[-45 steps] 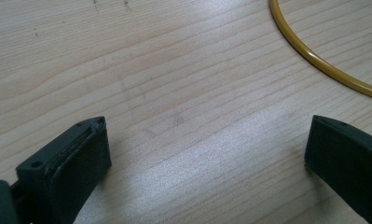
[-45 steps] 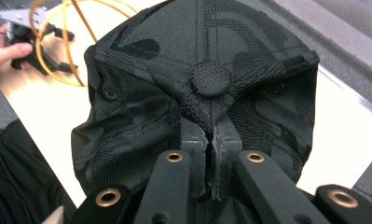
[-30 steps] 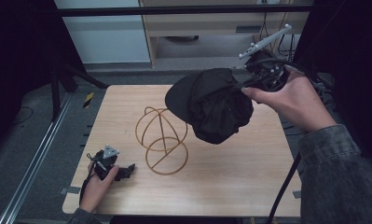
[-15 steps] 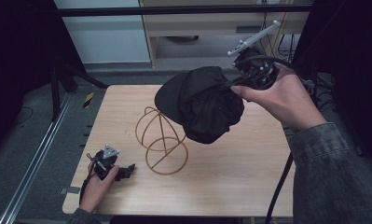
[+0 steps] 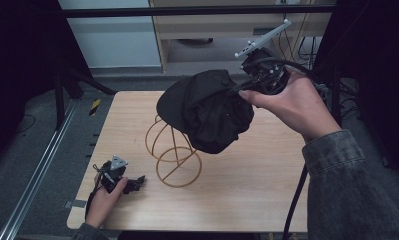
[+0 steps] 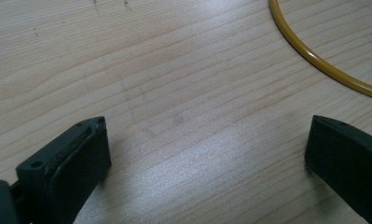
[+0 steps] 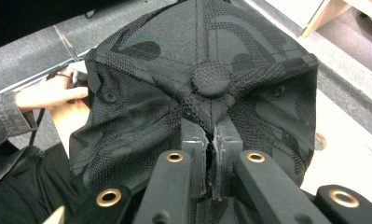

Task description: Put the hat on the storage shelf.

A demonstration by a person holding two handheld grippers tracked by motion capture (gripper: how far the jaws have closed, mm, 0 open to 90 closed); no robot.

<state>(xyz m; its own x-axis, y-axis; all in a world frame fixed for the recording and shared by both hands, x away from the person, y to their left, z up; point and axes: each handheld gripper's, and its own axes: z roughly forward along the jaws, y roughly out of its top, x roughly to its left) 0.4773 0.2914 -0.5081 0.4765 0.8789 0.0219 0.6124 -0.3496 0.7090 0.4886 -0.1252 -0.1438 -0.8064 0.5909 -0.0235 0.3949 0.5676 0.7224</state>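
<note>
Lower left of the high view, the left gripper [image 5: 129,184] rests on the table [image 5: 247,200] with its jaws spread wide and nothing between them. Centre frame is the gold wire stand [image 5: 174,152]. Right above it, the black cap [image 5: 207,110] hangs from the right gripper [image 5: 242,91], jaws pinched tight on the crown fabric. I'd say centre the cap's opening over the wire dome before lowering, otherwise it'll snag or tip the stand.

The right claw [image 7: 210,154] was black, with brass-ringed screw holes, a grey three-cornered plate and a black cable; the left claw [image 5: 134,182] matched. The sleeve [image 5: 357,185] was mottled grey.
</note>
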